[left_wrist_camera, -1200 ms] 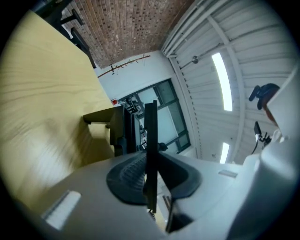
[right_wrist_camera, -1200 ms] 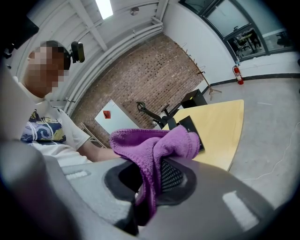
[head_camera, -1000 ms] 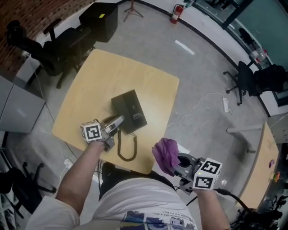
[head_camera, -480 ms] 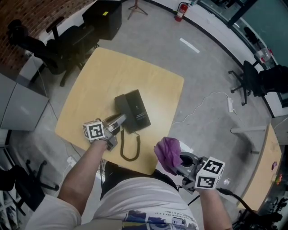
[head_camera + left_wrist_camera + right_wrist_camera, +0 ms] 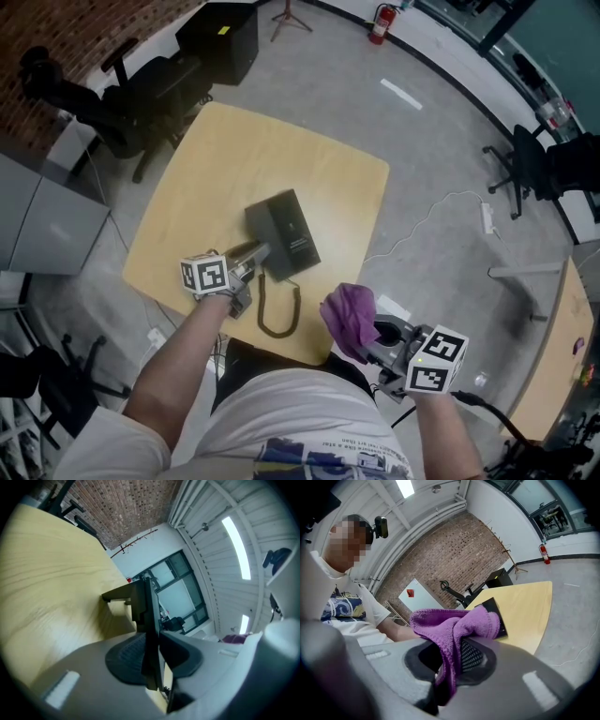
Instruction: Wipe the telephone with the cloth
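While our head view shows the telephone [image 5: 284, 234] on the table [image 5: 281, 141], only the gripper view shows us the left gripper [image 5: 152, 644], jaws just opening, loose around its edge; our right gripper [image 5: 454, 660] pinches the cloth [image 5: 454, 623].

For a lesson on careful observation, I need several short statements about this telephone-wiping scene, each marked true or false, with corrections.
1. The right gripper grips a purple cloth. True.
2. The cloth lies on top of the telephone. False: it hangs from the right gripper, out beyond the table's near edge and apart from the telephone.
3. The telephone rests on the yellow table. True.
4. The left gripper is far from the telephone. False: the telephone's edge stands between its jaws, which have just been opening.
5. A fire extinguisher stands on the table. False: it stands on the floor by the far wall.
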`<state>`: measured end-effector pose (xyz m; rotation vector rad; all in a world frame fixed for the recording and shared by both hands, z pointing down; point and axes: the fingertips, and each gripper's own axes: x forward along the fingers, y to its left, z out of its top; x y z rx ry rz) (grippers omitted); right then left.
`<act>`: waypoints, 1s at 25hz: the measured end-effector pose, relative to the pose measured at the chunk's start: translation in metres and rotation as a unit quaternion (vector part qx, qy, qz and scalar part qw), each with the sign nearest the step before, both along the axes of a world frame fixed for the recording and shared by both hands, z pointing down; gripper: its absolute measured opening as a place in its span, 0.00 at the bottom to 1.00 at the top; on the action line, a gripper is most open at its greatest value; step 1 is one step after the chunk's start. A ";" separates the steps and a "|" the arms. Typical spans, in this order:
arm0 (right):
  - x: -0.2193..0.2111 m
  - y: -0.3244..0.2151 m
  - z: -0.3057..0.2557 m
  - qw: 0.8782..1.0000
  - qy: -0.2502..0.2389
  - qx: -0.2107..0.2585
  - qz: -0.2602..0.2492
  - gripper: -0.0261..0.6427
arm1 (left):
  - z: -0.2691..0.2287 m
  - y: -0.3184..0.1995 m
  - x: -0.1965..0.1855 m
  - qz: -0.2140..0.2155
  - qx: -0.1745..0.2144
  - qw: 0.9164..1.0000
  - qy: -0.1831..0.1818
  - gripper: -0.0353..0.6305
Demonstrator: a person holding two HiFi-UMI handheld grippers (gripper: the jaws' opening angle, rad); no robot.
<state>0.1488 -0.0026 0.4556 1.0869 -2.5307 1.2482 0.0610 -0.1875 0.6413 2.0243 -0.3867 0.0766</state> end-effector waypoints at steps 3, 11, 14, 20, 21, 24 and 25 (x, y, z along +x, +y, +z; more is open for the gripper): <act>-0.001 0.000 0.001 1.000 0.006 0.004 -0.004 0.10 | -0.001 -0.001 -0.002 0.001 0.007 1.000 -0.024 0.21; 0.000 0.001 0.004 0.999 0.026 0.019 -0.020 0.10 | -0.002 -0.009 -0.010 -0.021 0.022 0.997 -0.070 0.30; 0.001 0.004 0.007 0.998 0.040 0.029 -0.037 0.10 | -0.005 -0.008 -0.020 -0.040 0.032 0.994 -0.095 0.35; 0.005 0.002 0.010 0.993 0.070 0.066 -0.063 0.10 | -0.030 0.012 -0.058 -0.074 0.067 0.985 -0.141 0.35; 0.005 0.003 0.011 0.992 0.073 0.072 -0.068 0.10 | -0.036 0.020 -0.064 -0.079 0.070 0.984 -0.145 0.35; 0.004 0.006 0.012 0.988 0.083 0.095 -0.091 0.10 | -0.060 0.052 -0.075 -0.079 0.082 0.981 -0.154 0.32; 0.002 0.006 0.013 0.986 0.088 0.104 -0.100 0.10 | -0.070 0.062 -0.077 -0.076 0.090 0.981 -0.157 0.31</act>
